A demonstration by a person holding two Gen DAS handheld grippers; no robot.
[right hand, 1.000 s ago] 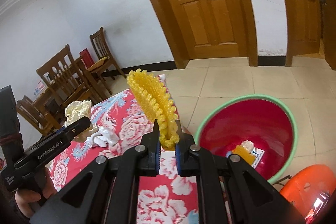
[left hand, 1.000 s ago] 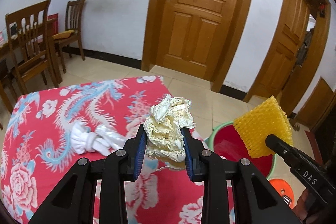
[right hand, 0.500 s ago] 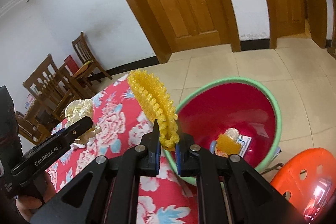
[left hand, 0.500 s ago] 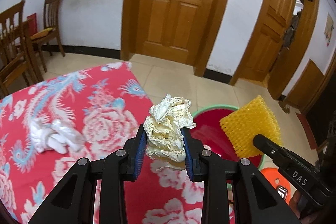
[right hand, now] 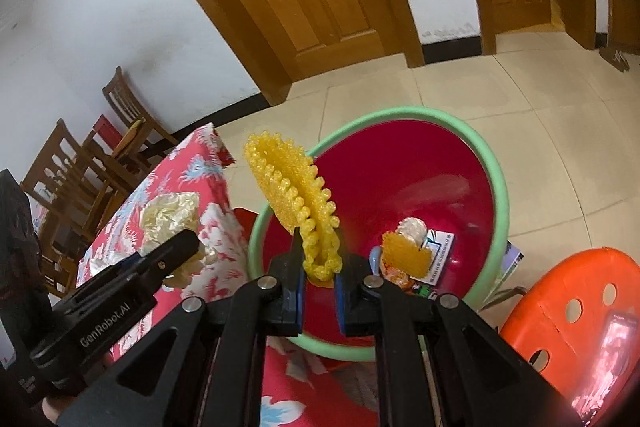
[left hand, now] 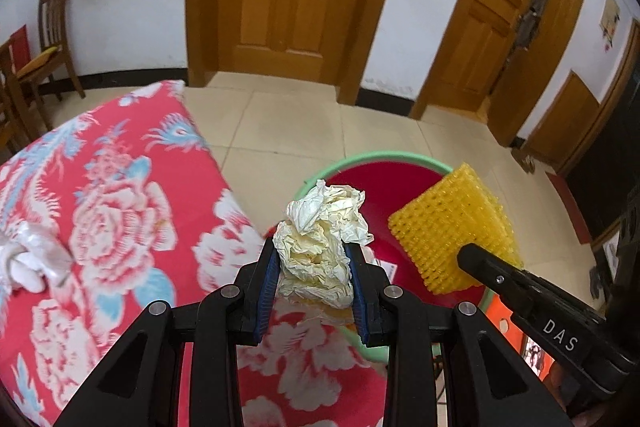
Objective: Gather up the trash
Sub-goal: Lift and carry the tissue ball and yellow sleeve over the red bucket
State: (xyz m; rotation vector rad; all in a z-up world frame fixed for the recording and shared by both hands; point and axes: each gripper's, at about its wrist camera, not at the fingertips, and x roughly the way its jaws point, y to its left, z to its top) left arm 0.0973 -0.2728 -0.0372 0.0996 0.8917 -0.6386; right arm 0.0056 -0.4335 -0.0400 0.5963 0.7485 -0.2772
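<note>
Crumpled paper (left hand: 320,247) in left claw (left hand: 313,281) — yellow foam net (right hand: 296,203) in right claw (right hand: 319,277).

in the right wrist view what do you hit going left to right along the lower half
left gripper holding crumpled paper → floral tablecloth → yellow foam net in the right gripper → red basin with trash inside → orange stool
</note>
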